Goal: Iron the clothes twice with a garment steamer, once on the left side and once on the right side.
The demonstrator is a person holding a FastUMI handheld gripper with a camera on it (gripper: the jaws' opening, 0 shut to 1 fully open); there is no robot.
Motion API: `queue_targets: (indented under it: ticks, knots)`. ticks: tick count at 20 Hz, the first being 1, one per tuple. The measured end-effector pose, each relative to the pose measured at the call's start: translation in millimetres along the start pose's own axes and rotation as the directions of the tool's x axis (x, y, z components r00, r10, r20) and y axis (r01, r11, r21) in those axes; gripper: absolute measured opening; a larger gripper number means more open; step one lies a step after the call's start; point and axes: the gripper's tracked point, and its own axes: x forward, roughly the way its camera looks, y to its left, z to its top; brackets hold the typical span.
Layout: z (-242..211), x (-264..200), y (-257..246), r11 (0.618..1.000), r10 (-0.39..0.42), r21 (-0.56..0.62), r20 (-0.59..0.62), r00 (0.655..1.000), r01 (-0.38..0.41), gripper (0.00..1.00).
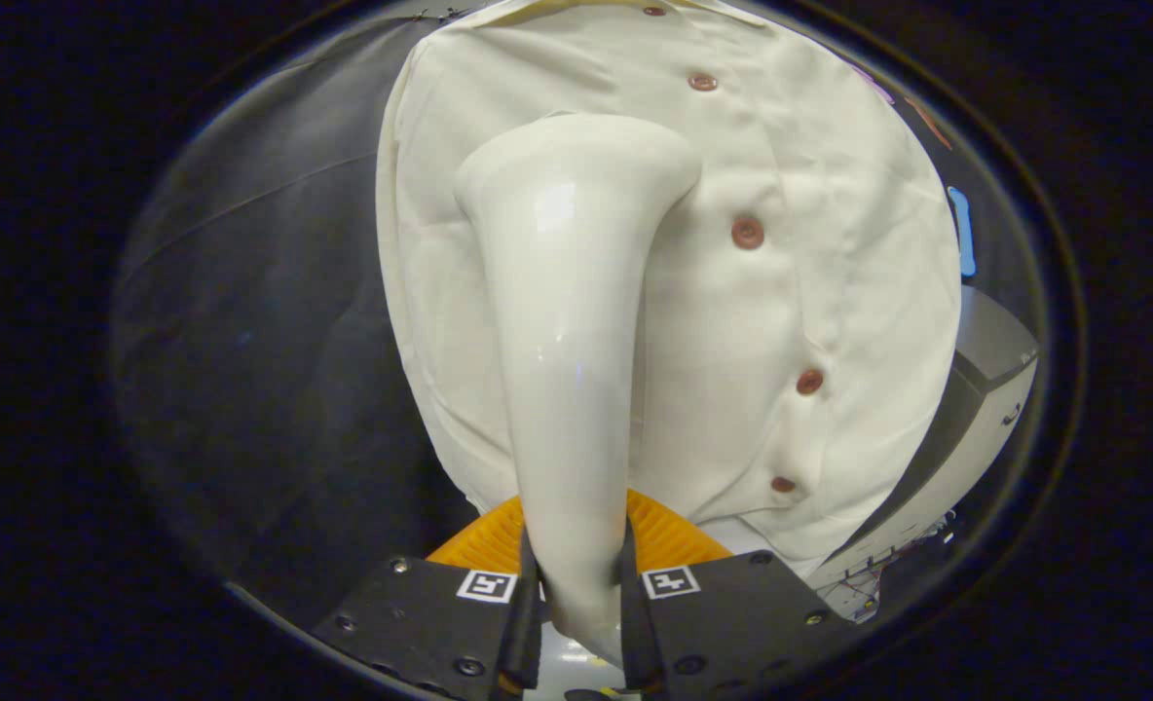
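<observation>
Hand-held gripper (576, 584): both fingers clamped on the steamer (572, 341) handle, keeping its head pointed forward. Steamer head: against the shirt (830, 292), left of the button (747, 233) row, seemingly placed for the left-side pass. Shirt hangs before the booth wall.

Bright and even on the cream buttoned cotton shirt (830, 243); sharp white glare streaks down the glossy white plastic steamer handle (562, 321); soft shadow beside that handle; dim, murky black cloth wall (265, 341); strong fisheye bending toward the rim; slight blur at the black two-finger gripper (579, 604), clamped on the handle.
</observation>
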Motion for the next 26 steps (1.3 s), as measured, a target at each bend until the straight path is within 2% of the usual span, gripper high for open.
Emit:
queue_targets:
  ticks: [10,17,23,26]
  knots:
    - [-66,4,4,1.0,0.018,0.021,-0.132,0.991,-0.016,0.3]
    - [-105,-20,-7,0.999,0.028,0.034,-0.239,0.971,-0.021,0.28]
    - [-115,-36,-11,0.999,0.048,0.026,-0.268,0.962,-0.042,0.28]
    - [-125,-48,-18,0.999,0.033,0.018,-0.307,0.951,-0.028,0.28]
